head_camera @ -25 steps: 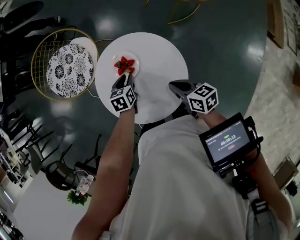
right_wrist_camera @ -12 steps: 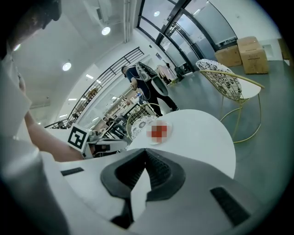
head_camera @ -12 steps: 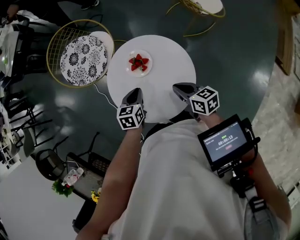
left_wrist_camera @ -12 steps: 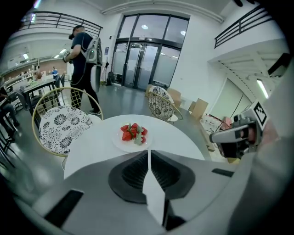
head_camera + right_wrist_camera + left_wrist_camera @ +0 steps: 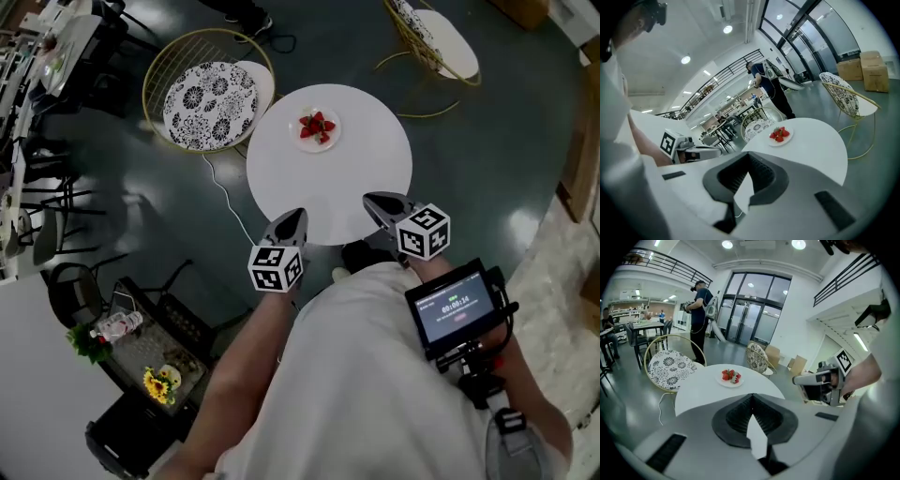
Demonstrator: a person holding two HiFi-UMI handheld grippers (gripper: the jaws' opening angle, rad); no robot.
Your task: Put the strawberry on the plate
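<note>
Several red strawberries (image 5: 317,126) lie on a small white plate (image 5: 330,141) at the far side of a round white table (image 5: 356,187). My left gripper (image 5: 293,216) hovers over the table's near edge, well back from the plate. Its jaws have just been closing and now stand shut with nothing between them. My right gripper (image 5: 375,200) is beside it at the near edge, also shut and empty. The left gripper view shows the strawberries (image 5: 731,375) beyond the left gripper (image 5: 751,397). In the right gripper view the strawberries (image 5: 779,134) lie ahead of the right gripper (image 5: 749,154).
A gold wire chair with a patterned cushion (image 5: 211,92) stands left of the table, and a second chair (image 5: 441,33) at the far right. A cable (image 5: 225,197) runs over the dark floor. A person (image 5: 701,310) stands beyond the chair. A screen unit (image 5: 455,305) rides on the right forearm.
The left gripper has pulled back from the plate to the table's near edge and its jaws have closed. The strawberries stay on the plate. The right gripper has drawn back a little.
</note>
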